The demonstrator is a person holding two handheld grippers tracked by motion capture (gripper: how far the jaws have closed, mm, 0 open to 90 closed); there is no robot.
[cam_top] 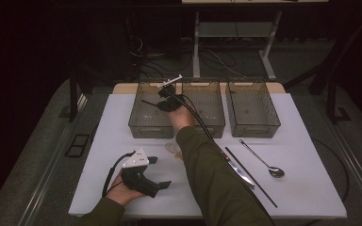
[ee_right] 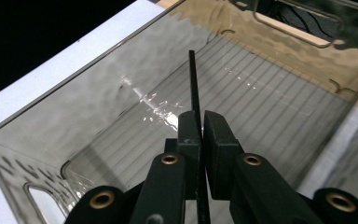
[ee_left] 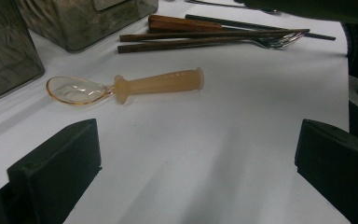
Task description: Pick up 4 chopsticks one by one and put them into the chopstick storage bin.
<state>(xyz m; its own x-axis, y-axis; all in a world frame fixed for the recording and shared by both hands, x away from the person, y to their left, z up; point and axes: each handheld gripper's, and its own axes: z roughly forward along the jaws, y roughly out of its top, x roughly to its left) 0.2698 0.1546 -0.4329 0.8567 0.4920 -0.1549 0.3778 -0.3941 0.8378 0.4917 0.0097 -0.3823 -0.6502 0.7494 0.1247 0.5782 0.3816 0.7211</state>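
Step in hand, as judged: sorting cutlery into bins, with the right claw [ee_right: 200, 123] pinching a thin black chopstick [ee_right: 193, 79] and holding it over the leftmost bin [cam_top: 138, 123], upper centre of the high view. Next move, as judged: lower the chopstick until it lies along the ribbed bin floor, then spread the jaws and lift clear of the walls. Left claw [cam_top: 159, 172] spread wide and holding nothing, lower left of the high view, aimed at a translucent orange spoon [ee_left: 126, 87] lying on the white desk [cam_top: 311, 188]. Count: three clear bins in a row; one metal spoon [cam_top: 264, 162]; one black chopstick on the desk [cam_top: 252, 179]; two wooden chopsticks [ee_left: 191, 39]; one fork [ee_left: 279, 41].
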